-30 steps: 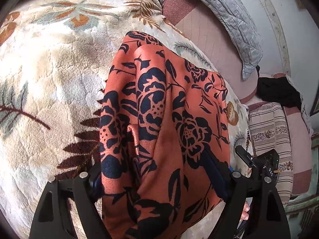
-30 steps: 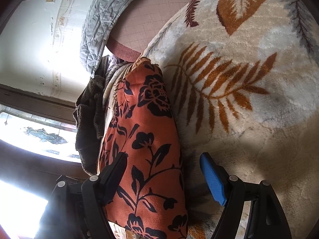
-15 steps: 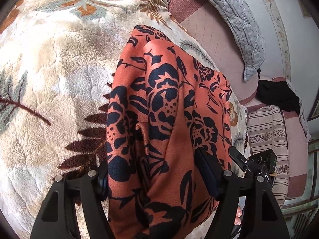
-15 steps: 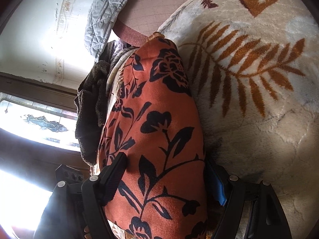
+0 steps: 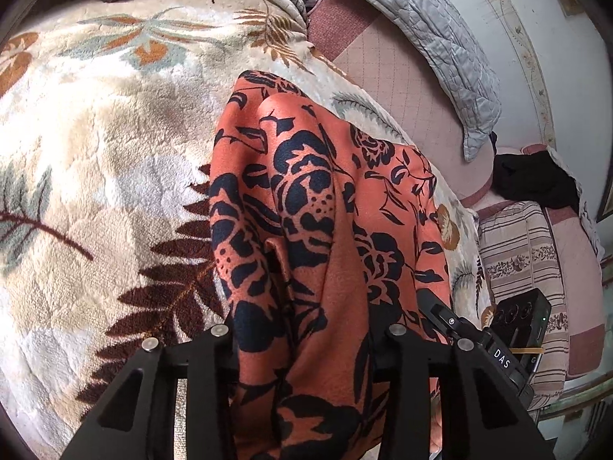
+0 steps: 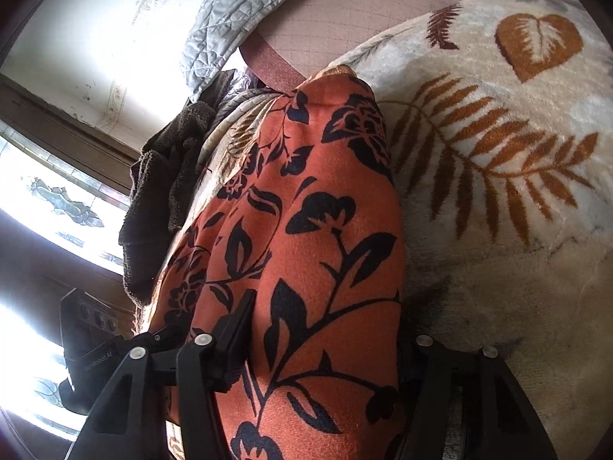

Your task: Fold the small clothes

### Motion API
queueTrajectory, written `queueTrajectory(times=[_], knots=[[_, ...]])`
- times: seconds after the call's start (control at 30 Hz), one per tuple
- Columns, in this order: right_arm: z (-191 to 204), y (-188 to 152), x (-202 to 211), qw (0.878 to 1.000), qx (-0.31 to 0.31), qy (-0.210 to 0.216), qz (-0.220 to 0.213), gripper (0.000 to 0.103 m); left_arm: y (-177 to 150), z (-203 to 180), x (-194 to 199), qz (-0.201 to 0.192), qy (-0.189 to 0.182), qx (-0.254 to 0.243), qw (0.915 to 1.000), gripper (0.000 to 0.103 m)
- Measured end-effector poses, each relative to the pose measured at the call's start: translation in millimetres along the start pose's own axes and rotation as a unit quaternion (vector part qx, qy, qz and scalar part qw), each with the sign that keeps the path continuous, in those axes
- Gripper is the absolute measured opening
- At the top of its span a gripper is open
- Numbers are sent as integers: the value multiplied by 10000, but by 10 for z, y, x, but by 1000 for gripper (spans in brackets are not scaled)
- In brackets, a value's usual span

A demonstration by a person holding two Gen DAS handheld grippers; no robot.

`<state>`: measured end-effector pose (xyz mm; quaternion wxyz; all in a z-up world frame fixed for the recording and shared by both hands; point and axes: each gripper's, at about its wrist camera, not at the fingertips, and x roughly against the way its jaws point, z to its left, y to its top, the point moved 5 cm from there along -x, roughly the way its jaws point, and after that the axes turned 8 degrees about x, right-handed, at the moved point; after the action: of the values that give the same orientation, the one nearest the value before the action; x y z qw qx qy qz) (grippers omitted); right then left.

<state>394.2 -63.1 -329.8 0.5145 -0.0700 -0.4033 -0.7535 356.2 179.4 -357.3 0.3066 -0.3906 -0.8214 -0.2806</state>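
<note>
An orange garment with a black flower print (image 5: 306,207) lies on a plush leaf-patterned blanket (image 5: 95,145). My left gripper (image 5: 302,329) is shut on its near edge, the cloth bunched between the fingers. In the right wrist view the same garment (image 6: 306,237) runs away from me, and my right gripper (image 6: 322,341) is shut on its near end. The fingertips of both grippers are hidden by the cloth. The right gripper's body (image 5: 498,345) shows at the lower right of the left wrist view.
A grey quilted cover (image 5: 440,38) and a pink quilted sheet (image 5: 390,76) lie beyond the blanket. A striped cushion (image 5: 525,268) and a black cloth (image 5: 532,180) sit at the right. A dark brown towel (image 6: 161,199) hangs near the window (image 6: 49,199).
Both grippers have closed in on the garment: the right one was open beside it and now clamps it. The left fingers have narrowed on the cloth. The cloth is lifted a little.
</note>
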Motion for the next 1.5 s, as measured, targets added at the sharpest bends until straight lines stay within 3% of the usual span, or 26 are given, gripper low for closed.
queueTrajectory(times=[0.37,0.93,1.27,1.5], knots=[[152,81,253,9976,570,-208,-327,50,-23,-349,251,-437,-281,-305,9982,36],[-81,-21,1357,9880,968,-529,-1081,49,-545,-1161,283,-464,-767,-879,9921,36],[-144,-446,1974,9809,1080,-816,-1398,49,-1101,-1410,359,-355,-739,-1286,9883,36],[-244,-832,2065,9828,1017,-919,-1241,49,-1496,-1292,310,-126,-342,-1484,9883,36]])
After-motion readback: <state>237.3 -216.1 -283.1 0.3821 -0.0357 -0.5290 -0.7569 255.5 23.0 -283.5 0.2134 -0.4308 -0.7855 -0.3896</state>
